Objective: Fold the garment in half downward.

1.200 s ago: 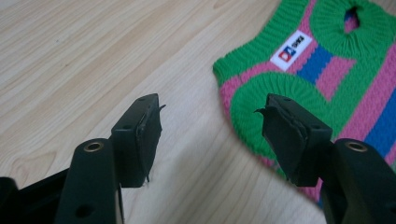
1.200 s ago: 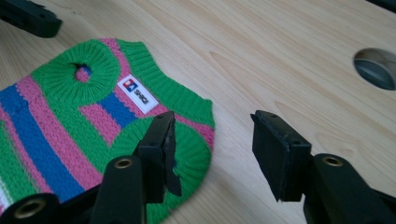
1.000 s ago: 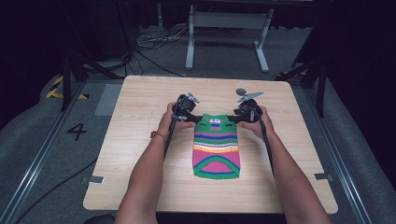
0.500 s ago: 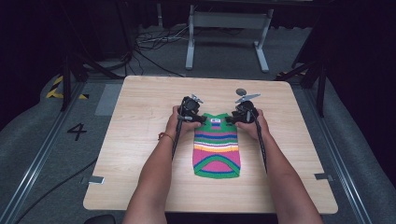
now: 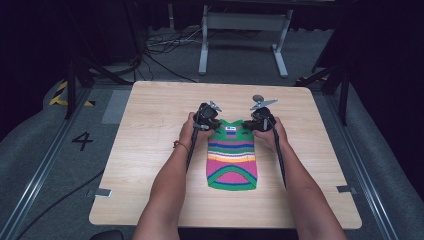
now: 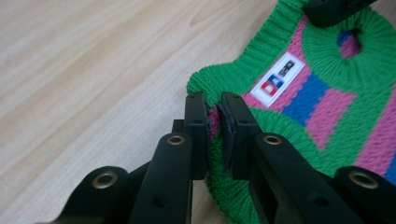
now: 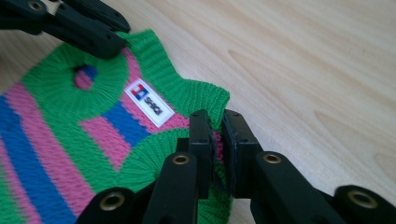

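A small knitted sweater (image 5: pixel 231 156) with green, pink, blue and orange stripes lies flat on the wooden table (image 5: pixel 150 150), its collar end pointing away from the person. My left gripper (image 5: pixel 206 119) is shut on the sweater's far left corner; in the left gripper view my gripper (image 6: pixel 213 112) pinches the green-edged knit (image 6: pixel 327 112) between its jaws. My right gripper (image 5: pixel 260 120) is shut on the far right corner, and in the right gripper view my gripper (image 7: pixel 217 128) clamps the knit (image 7: pixel 70 140) beside a white label (image 7: pixel 149 102).
The table's far edge lies a short way beyond the grippers. Bare wood spreads to the left and right of the sweater. A metal stand (image 5: pixel 242 30) and cables (image 5: pixel 165 47) sit on the floor behind the table.
Both grippers have drawn slightly closer to the person and to each other, with the sweater's far corners held between their jaws.
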